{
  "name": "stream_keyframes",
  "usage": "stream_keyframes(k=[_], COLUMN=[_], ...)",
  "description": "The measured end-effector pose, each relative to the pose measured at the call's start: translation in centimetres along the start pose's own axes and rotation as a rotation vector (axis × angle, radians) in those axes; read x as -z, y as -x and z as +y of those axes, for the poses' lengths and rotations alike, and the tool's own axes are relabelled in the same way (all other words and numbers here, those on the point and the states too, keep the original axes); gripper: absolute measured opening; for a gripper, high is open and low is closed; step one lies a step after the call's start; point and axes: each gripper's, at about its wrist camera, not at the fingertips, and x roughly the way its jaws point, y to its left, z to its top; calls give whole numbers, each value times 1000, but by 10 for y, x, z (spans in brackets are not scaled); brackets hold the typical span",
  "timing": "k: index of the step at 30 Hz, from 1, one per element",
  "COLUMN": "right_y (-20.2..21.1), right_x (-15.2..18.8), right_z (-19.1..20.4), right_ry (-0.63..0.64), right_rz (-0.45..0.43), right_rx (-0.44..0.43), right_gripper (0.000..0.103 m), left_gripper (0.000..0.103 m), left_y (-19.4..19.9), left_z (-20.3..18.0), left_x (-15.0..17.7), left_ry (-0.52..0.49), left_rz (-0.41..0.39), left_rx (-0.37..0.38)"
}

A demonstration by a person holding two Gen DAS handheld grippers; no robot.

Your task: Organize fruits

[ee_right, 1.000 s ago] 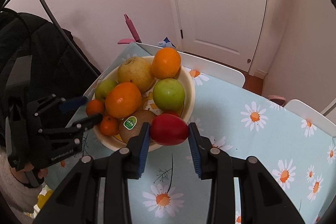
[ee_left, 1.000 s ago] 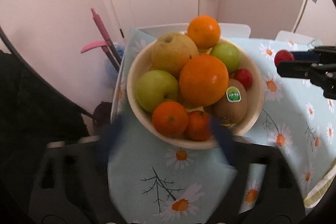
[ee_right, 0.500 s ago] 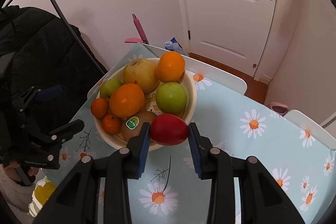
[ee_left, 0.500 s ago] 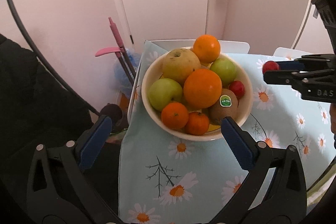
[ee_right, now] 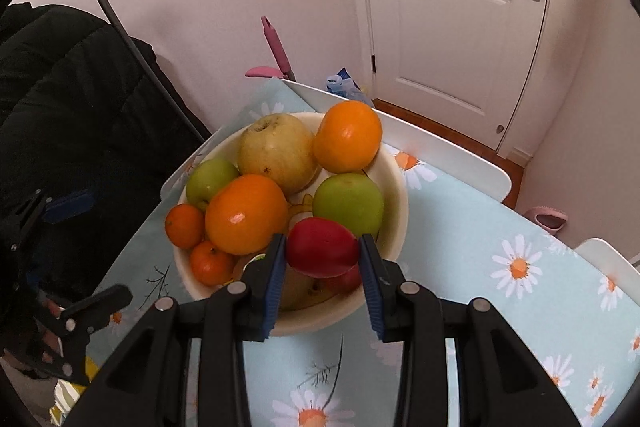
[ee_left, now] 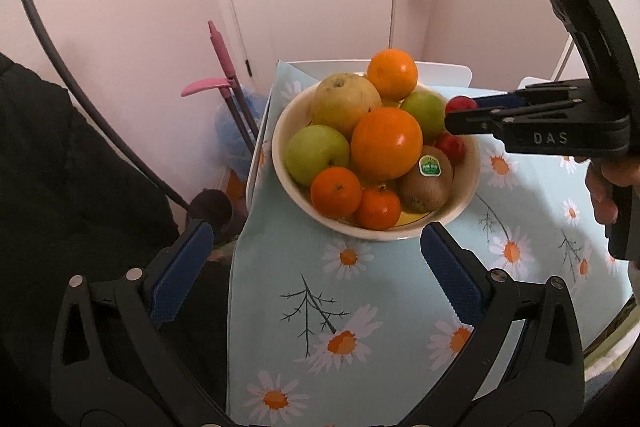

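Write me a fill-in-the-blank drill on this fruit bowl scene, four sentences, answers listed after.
1. The right claw is shut on a small ____ fruit.
2. The round cream bowl stands on a pale blue tablecloth printed with ____.
3. The brown kiwi carries a ____ sticker.
4. The left claw is ____ and holds nothing.

Missing words: red; daisies; green; open

White door (ee_right: pixel 452 7), daisy tablecloth (ee_right: pixel 480 235)
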Motion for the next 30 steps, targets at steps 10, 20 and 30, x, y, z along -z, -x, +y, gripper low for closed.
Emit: stream_keyframes(k=[10,20,30], right_y=[-4,14,54], right_x=[2,13,27], right_z=[-4,-8,-7], right_ry=[-41,-112,-118], right_rz=[-25,-71,-114], right_rx=[-23,23,68], right_gripper=[59,94,103], left_gripper=[103,103,103], left_y=[-8,-2,25], left_z=[4,0,-15], left_x=[2,0,-6], left_ry=[-11,-48,-53], left_rz=[6,-14,-47], left_rx=[32,69,66])
